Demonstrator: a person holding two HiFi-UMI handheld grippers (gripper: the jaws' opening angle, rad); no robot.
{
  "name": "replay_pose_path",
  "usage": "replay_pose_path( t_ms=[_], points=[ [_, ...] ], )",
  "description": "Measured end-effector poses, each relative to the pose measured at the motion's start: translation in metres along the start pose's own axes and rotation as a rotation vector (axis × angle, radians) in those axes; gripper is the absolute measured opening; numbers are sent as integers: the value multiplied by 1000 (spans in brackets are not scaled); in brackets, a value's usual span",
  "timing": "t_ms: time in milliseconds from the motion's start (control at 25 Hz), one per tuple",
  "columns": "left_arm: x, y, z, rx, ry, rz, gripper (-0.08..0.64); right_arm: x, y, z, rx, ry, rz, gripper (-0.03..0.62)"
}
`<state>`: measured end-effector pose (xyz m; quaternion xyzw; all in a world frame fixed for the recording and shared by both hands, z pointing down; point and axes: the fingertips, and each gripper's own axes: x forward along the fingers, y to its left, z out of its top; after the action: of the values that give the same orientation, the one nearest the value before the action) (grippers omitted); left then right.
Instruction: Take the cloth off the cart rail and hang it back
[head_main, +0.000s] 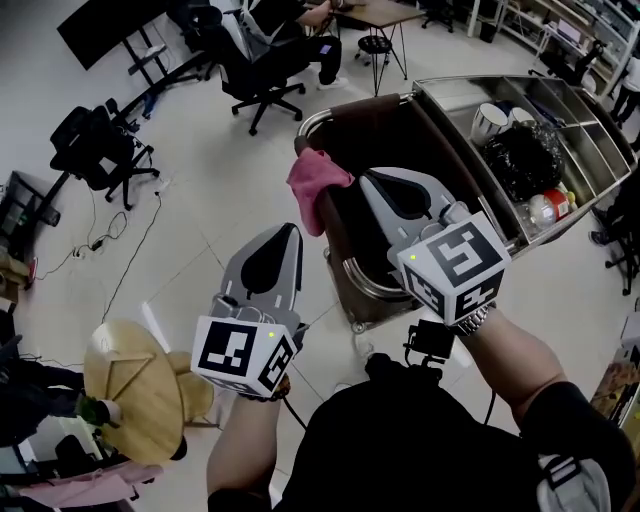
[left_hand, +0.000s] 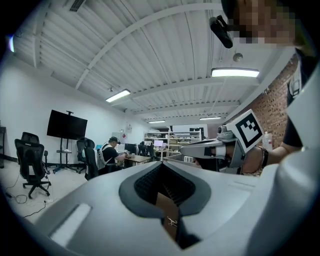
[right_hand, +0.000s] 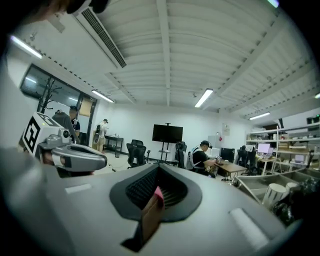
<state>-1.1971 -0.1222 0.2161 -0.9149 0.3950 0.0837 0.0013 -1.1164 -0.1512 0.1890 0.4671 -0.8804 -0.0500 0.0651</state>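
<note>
A pink cloth hangs over the near-left corner of the cart's rail. My right gripper sits just right of it above the cart's brown panel, jaws together. In the right gripper view the jaws are closed, and a sliver of pink cloth shows through the slit; I see nothing pinched. My left gripper is held lower left of the cloth, apart from it and shut. Its own view shows the closed left gripper empty, with the right gripper to its right.
The steel cart tub holds a white cup, a black bag and other dishes. An office chair stands behind the cart. A round wooden stool is at my lower left, and cables trail over the floor.
</note>
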Motion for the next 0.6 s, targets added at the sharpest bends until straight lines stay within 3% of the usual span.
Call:
replay_pose_path(
  t_ms=[280, 600],
  points=[
    [-34, -38, 27, 0, -23, -30, 3, -51, 42, 25, -29, -36, -6, 0],
    [-41, -89, 39, 13, -34, -36, 3, -107, 53, 36, -40, -81, 10, 0]
  ],
)
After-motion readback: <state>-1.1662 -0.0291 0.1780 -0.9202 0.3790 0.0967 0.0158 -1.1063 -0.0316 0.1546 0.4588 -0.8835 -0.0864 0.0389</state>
